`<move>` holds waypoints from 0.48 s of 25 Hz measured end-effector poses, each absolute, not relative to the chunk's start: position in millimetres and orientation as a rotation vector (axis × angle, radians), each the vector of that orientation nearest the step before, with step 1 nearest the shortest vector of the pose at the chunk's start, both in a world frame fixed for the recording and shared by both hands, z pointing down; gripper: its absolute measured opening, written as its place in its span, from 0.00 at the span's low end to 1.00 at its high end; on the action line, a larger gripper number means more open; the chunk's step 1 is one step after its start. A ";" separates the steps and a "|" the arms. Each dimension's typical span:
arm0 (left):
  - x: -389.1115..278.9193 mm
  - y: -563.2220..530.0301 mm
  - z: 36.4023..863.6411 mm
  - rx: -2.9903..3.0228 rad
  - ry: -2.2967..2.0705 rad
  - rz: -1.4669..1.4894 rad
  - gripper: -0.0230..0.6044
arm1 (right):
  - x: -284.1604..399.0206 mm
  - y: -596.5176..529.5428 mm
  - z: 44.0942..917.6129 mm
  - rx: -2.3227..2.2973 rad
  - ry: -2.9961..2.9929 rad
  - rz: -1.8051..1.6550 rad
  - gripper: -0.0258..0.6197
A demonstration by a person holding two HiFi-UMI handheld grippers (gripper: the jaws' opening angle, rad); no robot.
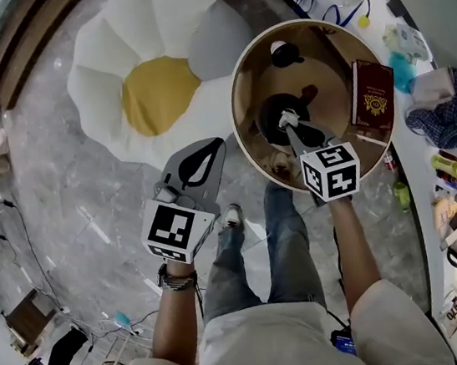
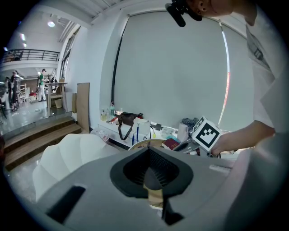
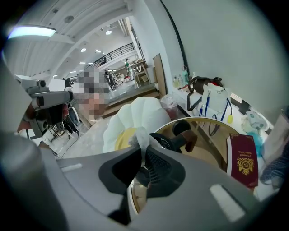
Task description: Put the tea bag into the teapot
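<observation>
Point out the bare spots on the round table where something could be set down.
Bare wood lies between the teapot and the book, and along the table rim left of the lid. The near edge is crowded: the right hand-held gripper holds the tea bag above the teapot there.

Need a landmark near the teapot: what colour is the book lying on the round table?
Dark red book with a gold emblem, clearest in the right gripper view.

Grey left claw (image 1: 218,144), blue jeans (image 1: 283,237), pale shirt (image 1: 277,349)
</observation>
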State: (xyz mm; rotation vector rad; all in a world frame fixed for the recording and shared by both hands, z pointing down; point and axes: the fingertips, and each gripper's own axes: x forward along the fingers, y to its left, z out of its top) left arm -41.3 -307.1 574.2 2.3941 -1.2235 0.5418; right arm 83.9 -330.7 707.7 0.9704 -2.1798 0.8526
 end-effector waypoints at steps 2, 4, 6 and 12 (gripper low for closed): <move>-39.0 -307.1 577.1 2.391 -1.218 0.542 0.04 | 83.2 -329.7 714.5 0.948 -2.167 0.865 0.09; -38.2 -306.8 580.2 2.387 -1.215 0.544 0.04 | 82.3 -327.8 721.1 0.929 -2.158 0.878 0.09; -39.1 -306.8 583.1 2.382 -1.215 0.546 0.04 | 82.3 -326.6 727.1 0.922 -2.147 0.885 0.10; -42.7 -306.9 588.3 2.370 -1.214 0.557 0.04 | 84.9 -327.7 736.0 0.930 -2.124 0.899 0.12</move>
